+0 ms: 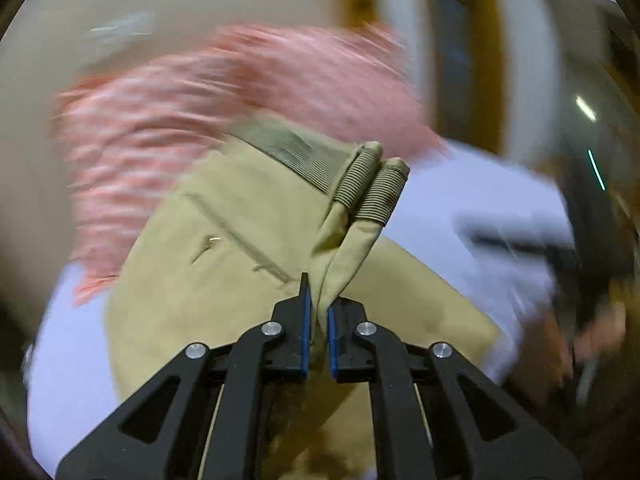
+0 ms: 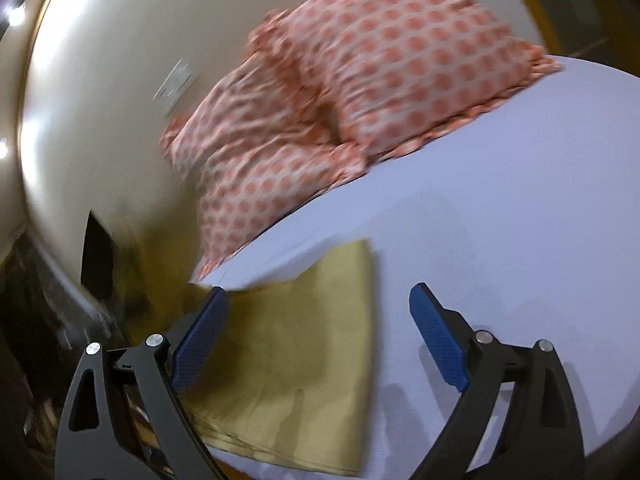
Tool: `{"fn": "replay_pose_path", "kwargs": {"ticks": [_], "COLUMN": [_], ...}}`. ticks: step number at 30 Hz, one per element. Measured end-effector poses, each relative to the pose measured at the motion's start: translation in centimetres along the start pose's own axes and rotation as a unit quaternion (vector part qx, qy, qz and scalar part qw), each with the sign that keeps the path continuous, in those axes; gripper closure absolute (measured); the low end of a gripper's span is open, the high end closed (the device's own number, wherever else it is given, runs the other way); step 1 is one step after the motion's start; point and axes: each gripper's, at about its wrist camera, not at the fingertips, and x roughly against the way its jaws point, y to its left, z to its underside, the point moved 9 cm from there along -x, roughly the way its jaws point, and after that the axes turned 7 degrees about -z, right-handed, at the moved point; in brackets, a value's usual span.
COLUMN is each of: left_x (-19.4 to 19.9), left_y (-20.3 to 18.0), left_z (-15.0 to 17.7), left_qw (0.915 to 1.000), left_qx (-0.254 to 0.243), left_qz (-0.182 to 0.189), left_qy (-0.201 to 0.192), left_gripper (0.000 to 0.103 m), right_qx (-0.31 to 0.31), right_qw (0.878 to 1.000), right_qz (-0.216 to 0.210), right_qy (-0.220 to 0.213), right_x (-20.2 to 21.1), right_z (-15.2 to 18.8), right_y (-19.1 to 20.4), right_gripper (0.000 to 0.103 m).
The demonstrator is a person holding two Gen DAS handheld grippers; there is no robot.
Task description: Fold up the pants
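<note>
The khaki pants (image 1: 224, 248) lie on a white bed sheet (image 1: 68, 360). My left gripper (image 1: 319, 316) is shut on a pinched fold of the pants just below the ribbed waistband (image 1: 372, 184) and lifts it. In the right wrist view the folded khaki pants (image 2: 296, 360) lie flat near the bed's left edge. My right gripper (image 2: 320, 340) is open and empty, just above the pants, with its left finger (image 2: 200, 340) over the cloth and its right finger (image 2: 440, 344) over the sheet.
Pink-and-white patterned pillows (image 2: 360, 92) are piled at the head of the bed against a beige wall (image 2: 100, 120). The bed sheet (image 2: 500, 220) stretches to the right. The bed's left edge drops to a dark floor area (image 2: 48, 300). The left wrist view is motion-blurred.
</note>
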Motion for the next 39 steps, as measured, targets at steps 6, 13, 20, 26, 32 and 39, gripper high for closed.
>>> {"fn": "replay_pose_path", "kwargs": {"ticks": [6,13,20,26,32,39], "left_x": [-2.8,4.7,-1.7,-5.3,-7.2,-8.1], "left_y": [-6.8,-3.6,16.7,16.7,17.6,17.9], "left_z": [6.0,2.5,7.7,9.0,9.6,6.2], "left_qw": [0.9937,0.9962,0.9457,0.9327,0.9105,0.9304], "left_qx": [-0.105,-0.012,0.305,0.306,0.343,0.304], "left_qz": [-0.010,0.079,0.013,0.072,0.133,0.109], "left_qy": [0.037,-0.035,0.111,0.177,0.190,0.173], "left_gripper": [0.084,0.045,0.045,0.038,0.079,0.092], "right_qx": [-0.023,0.033,0.022,0.038,-0.045,-0.017], "right_qw": [0.999,0.987,0.984,0.981,0.975,0.978], "right_qz": [-0.002,0.027,0.049,0.023,-0.074,-0.098], "right_qy": [0.047,0.155,0.168,0.187,0.205,0.181], "right_x": [-1.7,-7.0,-8.4,-9.2,-9.3,-11.0], "right_z": [0.0,3.0,2.7,3.2,3.1,-2.1], "right_y": [-1.7,-1.3,-2.4,-1.8,-2.1,0.9], "right_gripper": [0.009,0.040,0.052,0.062,0.087,0.092]}}
